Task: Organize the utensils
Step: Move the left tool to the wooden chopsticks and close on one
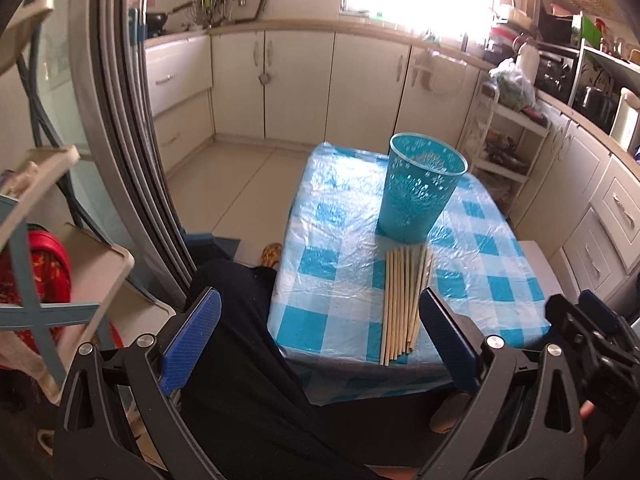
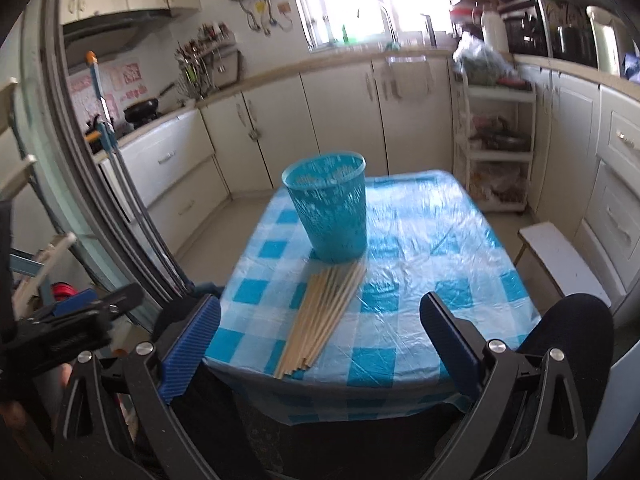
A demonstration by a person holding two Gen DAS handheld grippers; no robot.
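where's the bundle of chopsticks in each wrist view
Left wrist view: the chopsticks lie right of centre, lower middle, near the table's front edge, just before the teal cup.
Right wrist view: the chopsticks lie centre, slanting toward lower left, again before the cup.
Shared landmark: the teal cup on the blue checked tablecloth.

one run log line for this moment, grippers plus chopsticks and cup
left gripper: open, empty | right gripper: open, empty | chopsticks: bundle flat on table, near edge | cup: upright behind chopsticks | stage: nothing grasped yet
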